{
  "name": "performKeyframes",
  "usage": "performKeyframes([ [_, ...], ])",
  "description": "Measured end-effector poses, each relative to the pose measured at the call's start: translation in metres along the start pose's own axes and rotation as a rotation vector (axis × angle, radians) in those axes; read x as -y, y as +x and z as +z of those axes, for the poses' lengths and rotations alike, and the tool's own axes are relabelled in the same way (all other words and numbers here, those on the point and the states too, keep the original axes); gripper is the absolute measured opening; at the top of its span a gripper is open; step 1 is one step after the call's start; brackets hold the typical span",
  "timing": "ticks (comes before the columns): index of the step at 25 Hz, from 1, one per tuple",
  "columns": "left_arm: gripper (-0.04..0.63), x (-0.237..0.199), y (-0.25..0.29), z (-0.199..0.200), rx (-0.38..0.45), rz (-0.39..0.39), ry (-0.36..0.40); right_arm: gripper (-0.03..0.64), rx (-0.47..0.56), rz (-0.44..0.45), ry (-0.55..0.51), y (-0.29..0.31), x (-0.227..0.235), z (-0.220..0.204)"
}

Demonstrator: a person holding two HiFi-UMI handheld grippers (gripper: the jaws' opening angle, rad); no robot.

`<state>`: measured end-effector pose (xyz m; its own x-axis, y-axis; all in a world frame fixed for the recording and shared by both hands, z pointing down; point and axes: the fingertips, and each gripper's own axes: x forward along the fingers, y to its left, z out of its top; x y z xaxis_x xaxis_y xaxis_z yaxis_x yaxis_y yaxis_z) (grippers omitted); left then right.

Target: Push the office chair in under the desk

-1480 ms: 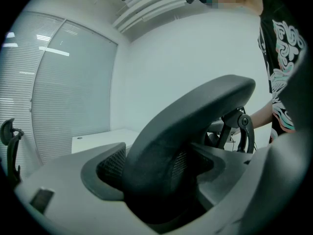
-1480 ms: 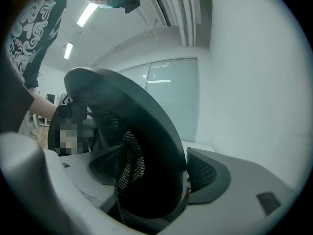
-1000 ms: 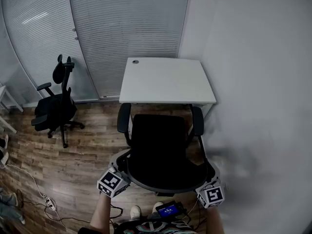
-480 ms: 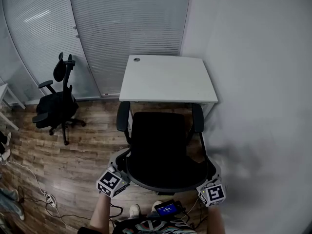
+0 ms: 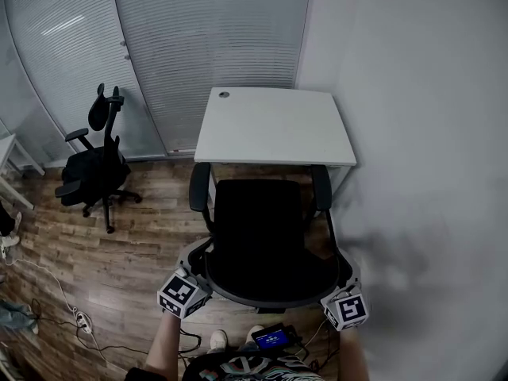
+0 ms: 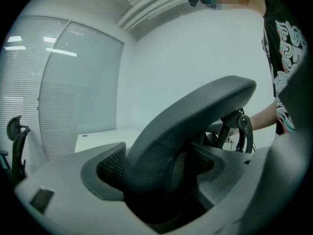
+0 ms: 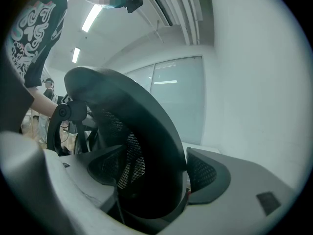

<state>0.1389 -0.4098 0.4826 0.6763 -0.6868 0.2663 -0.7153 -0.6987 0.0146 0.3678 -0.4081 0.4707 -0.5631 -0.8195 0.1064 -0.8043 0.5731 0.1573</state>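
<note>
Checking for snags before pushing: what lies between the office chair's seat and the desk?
Only a bare strip of wood floor separates the office chair from the desk, per the head view.

The office chair (image 5: pixel 262 236) has edged toward the desk (image 5: pixel 274 125).

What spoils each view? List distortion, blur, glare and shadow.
Head view: fisheye bows the blinds and darkens the corners; a soft shadow lies on the wall. Left gripper view: the chair fills the frame, near and soft. Right gripper view: ceiling lights glare; the chair is dark.
</note>
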Motion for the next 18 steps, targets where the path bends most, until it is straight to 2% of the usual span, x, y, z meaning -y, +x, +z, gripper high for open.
performKeyframes([
  [9, 0.413, 0.0036, 0.0012, -0.0014, -0.001, 0.009, -0.006, 0.37, 0.007, 0.011, -0.004, -0.0008, 0.0029, -0.0012],
  [18, 0.411, 0.0038, 0.0037, -0.0042, -0.007, 0.005, 0.004, 0.371, 0.036, -0.03, -0.063, -0.0031, 0.0036, -0.0035],
])
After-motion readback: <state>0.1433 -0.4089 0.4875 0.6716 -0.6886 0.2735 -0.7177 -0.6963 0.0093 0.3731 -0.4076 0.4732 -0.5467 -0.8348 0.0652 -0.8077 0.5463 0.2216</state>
